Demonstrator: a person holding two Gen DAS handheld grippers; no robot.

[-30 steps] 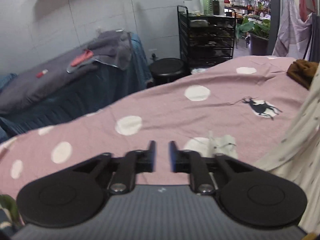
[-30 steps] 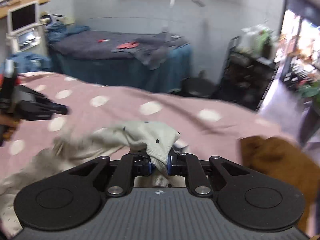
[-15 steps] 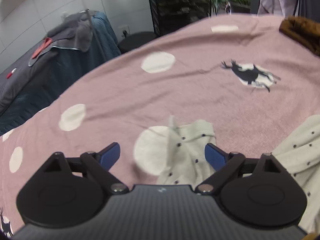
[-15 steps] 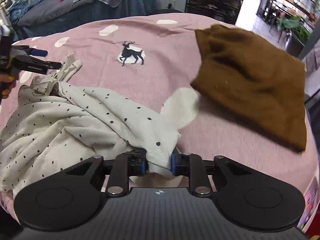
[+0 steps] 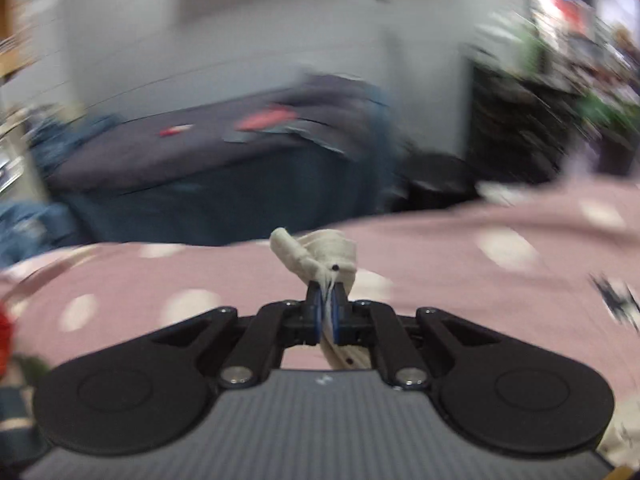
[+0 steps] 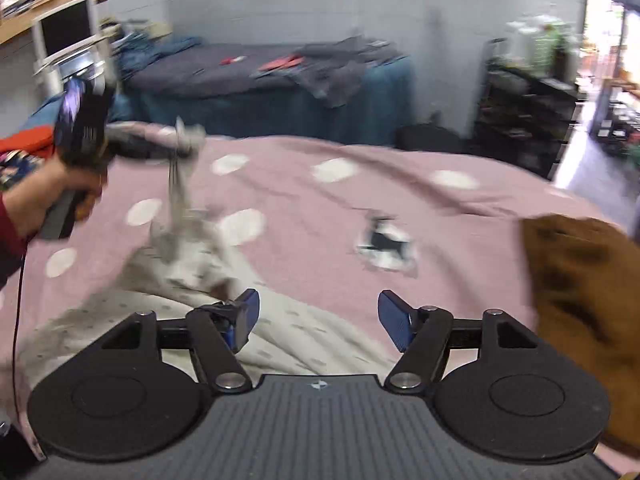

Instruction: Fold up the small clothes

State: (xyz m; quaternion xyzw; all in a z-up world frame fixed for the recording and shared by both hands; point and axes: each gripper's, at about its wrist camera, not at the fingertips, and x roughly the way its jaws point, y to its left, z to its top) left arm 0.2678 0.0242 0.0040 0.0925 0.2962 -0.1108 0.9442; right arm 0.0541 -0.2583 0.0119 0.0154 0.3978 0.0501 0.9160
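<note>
While left tongs (image 5: pixel 327 300) pinch the dotted garment (image 6: pixel 304 336), right tongs (image 6: pixel 318 314) gape beside a brown cloth (image 6: pixel 580 280).

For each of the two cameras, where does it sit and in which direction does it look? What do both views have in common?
Left wrist: sits on the left gripper, facing across the pink bedspread towards the dark couch; its fingers, shut on the dotted cream garment, show.
Right wrist: sits on the right gripper, open, facing the same way; the garment, a brown cloth and the person's left hand show.
Shared: bedspread, garment, couch, left gripper.
</note>
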